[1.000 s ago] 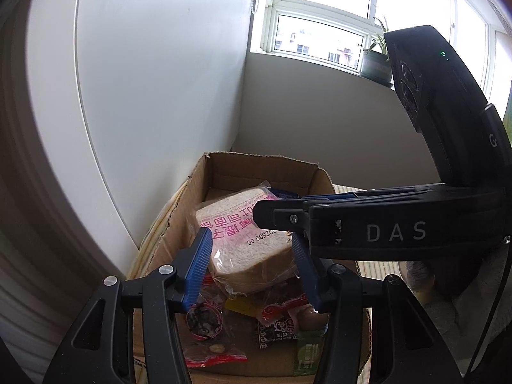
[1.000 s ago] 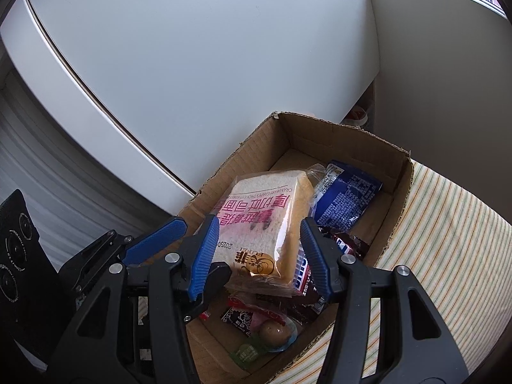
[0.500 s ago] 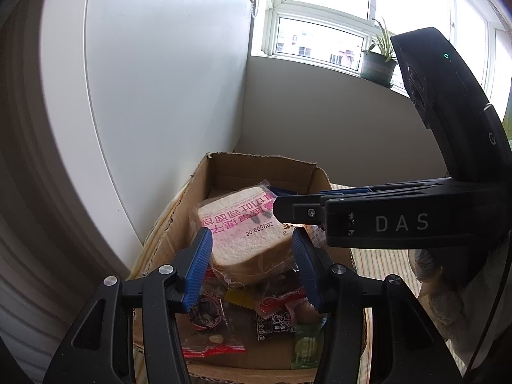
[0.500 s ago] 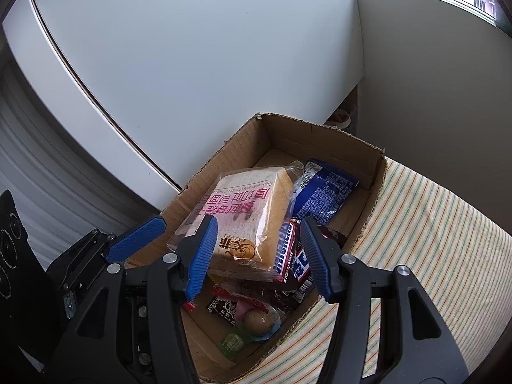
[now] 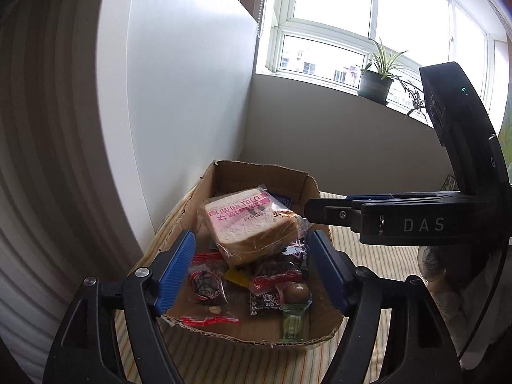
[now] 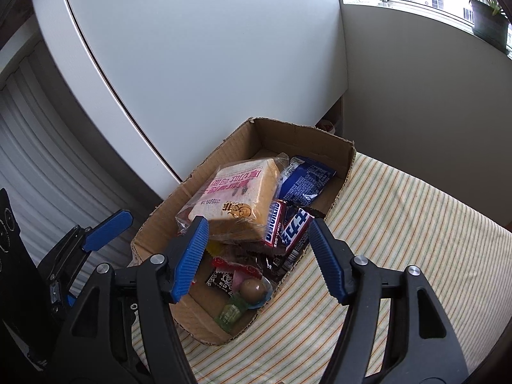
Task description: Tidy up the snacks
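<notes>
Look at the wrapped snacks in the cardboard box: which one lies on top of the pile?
The bagged sliced bread, clear wrap with pink print. It rests tilted over the chocolate bars and small sweets, which lie lower in the cardboard box.

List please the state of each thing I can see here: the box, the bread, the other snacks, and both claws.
Cardboard box: open on top, standing on the striped cloth.
Bread bag: sealed, lying tilted on top of the other snacks, not gripped.
Blue packet: lying in the box beside the bread.
Left claw: opening, holding nothing.
Right claw: opening, holding nothing.
</notes>
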The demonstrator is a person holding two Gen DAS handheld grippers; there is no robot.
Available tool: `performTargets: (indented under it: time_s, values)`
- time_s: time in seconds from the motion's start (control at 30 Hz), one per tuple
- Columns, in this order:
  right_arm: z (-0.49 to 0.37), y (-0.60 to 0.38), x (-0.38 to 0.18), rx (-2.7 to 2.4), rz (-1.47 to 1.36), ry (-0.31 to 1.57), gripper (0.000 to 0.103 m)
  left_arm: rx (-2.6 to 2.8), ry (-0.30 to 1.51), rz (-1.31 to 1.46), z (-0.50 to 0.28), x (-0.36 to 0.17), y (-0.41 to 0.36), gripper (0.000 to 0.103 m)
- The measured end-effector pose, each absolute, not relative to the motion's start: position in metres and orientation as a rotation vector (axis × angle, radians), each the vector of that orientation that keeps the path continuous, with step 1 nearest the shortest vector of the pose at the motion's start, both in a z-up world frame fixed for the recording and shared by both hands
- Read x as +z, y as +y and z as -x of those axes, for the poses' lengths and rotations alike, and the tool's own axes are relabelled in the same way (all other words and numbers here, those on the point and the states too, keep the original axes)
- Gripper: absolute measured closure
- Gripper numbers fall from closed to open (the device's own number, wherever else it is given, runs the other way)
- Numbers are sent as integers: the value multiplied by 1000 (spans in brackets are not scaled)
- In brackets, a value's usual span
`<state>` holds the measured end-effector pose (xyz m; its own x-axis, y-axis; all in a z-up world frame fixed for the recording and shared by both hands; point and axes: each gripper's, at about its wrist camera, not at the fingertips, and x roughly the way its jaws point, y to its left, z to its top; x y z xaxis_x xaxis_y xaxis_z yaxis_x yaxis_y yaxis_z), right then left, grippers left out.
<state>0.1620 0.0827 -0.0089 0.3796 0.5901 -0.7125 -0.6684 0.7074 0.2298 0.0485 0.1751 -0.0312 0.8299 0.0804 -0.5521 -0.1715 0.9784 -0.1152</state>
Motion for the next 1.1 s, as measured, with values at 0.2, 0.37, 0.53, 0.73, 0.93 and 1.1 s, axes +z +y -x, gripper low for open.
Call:
performTargets:
  time_s: [0.2,0.37,0.53,0.73,0.93,1.1]
  values:
    - [-134,52,-12,742,94,791,17,156,568,168,-33,-29,166,22]
    - [-120,23,-16,688,54,763,17,149,569,115,-27,-32,149,20]
    - [-112,-6,-8,652,4,722,16,145,571,94,-24,-35,140,20]
    - [-97,-27,1,578,33,655,16,176,569,112,-20,-35,144,20]
    - [-76,-34,-2,508,119,609,15,177,565,95,-20,-34,135,20]
    - [-67,-43,-9,508,98,617,5,189,570,92,-20,-36,132,20]
